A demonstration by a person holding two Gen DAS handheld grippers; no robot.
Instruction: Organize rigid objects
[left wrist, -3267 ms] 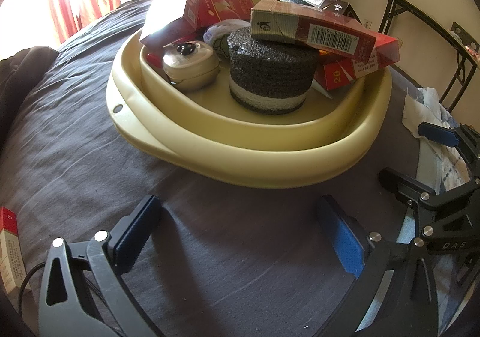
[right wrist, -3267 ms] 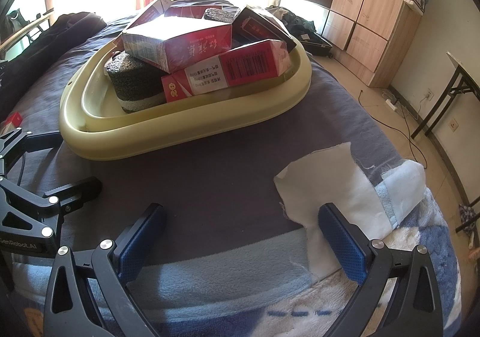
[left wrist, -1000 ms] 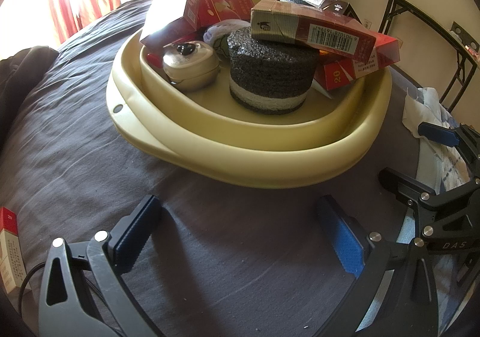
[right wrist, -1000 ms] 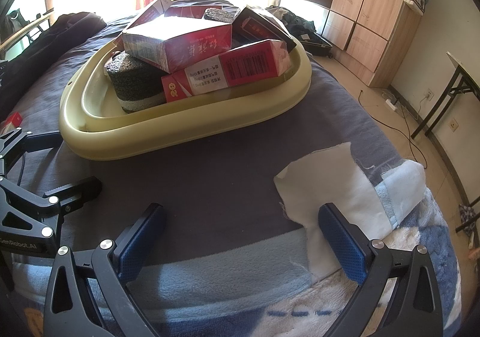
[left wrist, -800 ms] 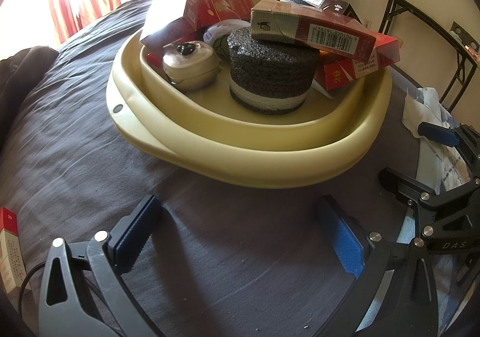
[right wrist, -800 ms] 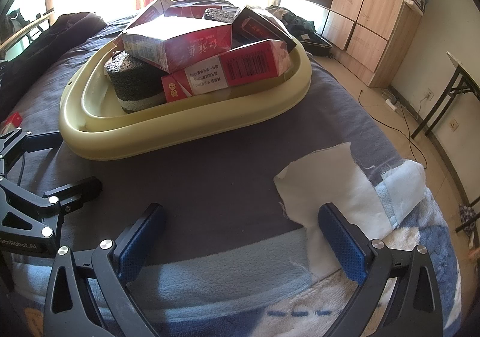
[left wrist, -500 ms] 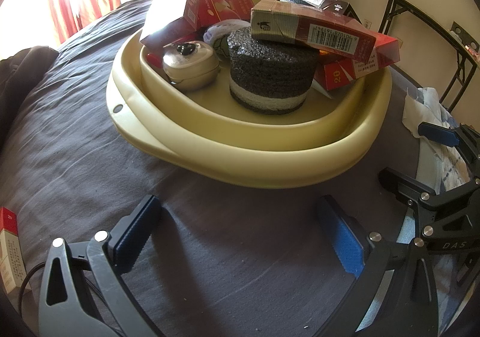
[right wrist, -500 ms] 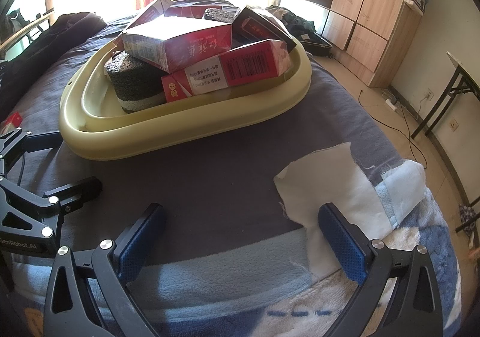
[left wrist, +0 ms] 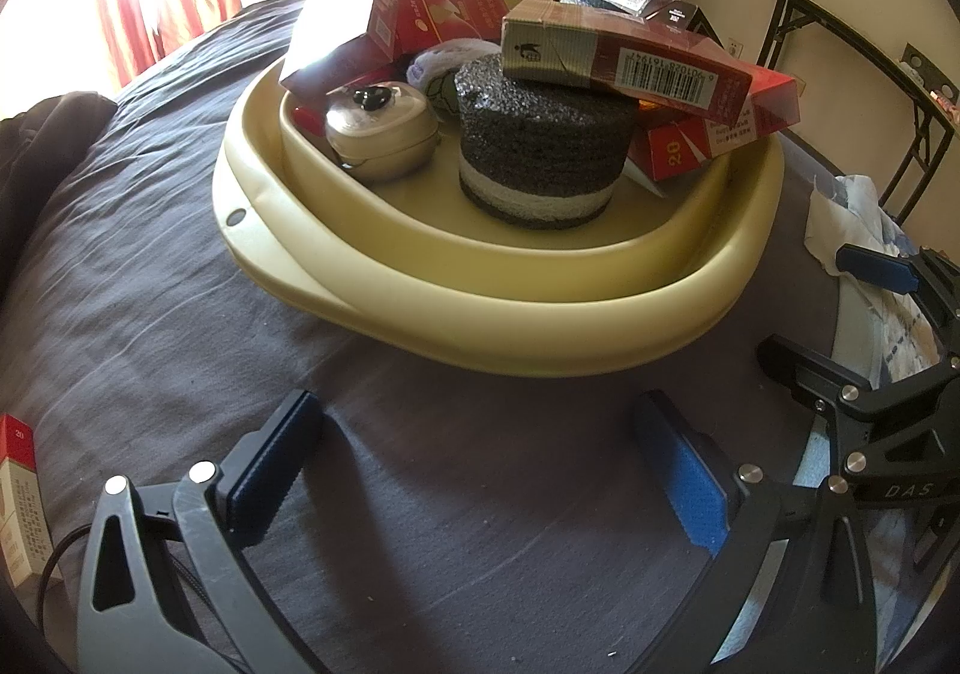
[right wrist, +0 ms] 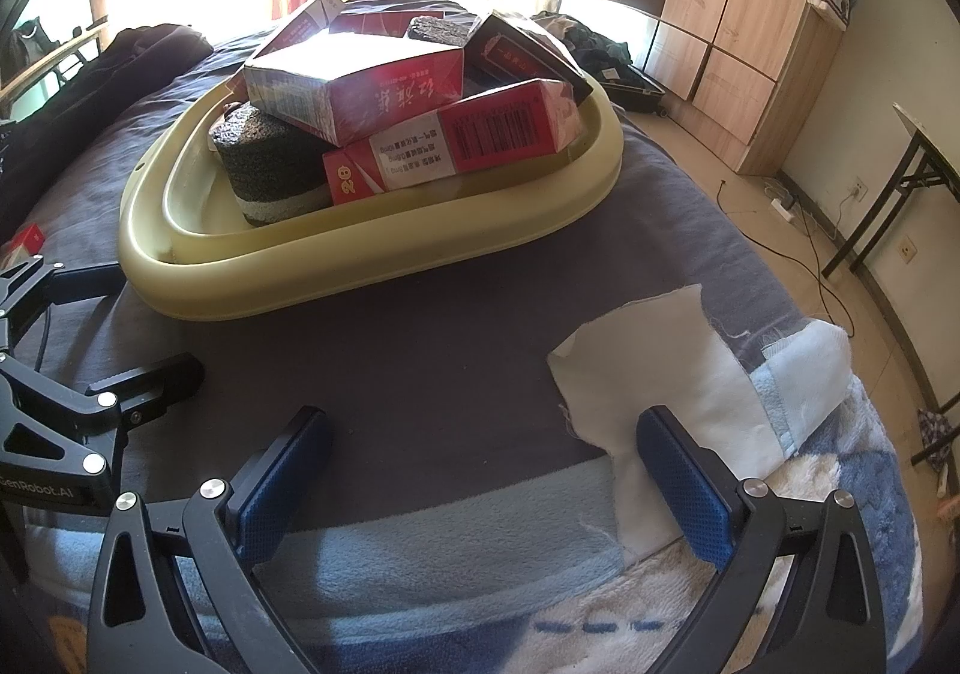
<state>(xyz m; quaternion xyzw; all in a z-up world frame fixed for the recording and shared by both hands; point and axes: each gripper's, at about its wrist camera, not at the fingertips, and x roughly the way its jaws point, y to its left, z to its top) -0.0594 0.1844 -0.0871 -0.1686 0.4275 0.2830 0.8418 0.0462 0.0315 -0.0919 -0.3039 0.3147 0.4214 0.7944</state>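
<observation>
Ahead of both sets of fingers, on the dark bedspread:

- Basin (left wrist: 540, 338), cream plastic, holding the collected things: cartons stacked across a foam block (left wrist: 543, 158), and a round case (left wrist: 381, 131) at the near-left inside wall as the left gripper sees it.
- Left gripper (left wrist: 474, 464): fingers wide apart, holding nothing, low over the bedspread. Basin rim lies straight ahead of the fingertips, near but apart.
- Right gripper (right wrist: 480, 470): fingers wide apart, holding nothing, low over the bed's near edge. Basin lies ahead and to the left of its fingers, farther off than from the left gripper.
- Loose carton (left wrist: 18, 494), red and white: outside the basin, on the bedspread well to the left of the left fingers and level with them. Long axis runs roughly fore-and-aft along the fingers. Only partly in frame.
- Same carton, probably, shows as a red corner (right wrist: 27, 239) at the far left of the right view, beyond the left gripper's body.
- Judgement: the loose carton looks like the one thing not yet gathered. The left gripper is much the nearer; a turn to its left would bring the fingers across the carton's short side.
- White cloth (right wrist: 654, 368): just ahead of the right-hand finger of the right gripper, soft, likely no part of the task.
</observation>
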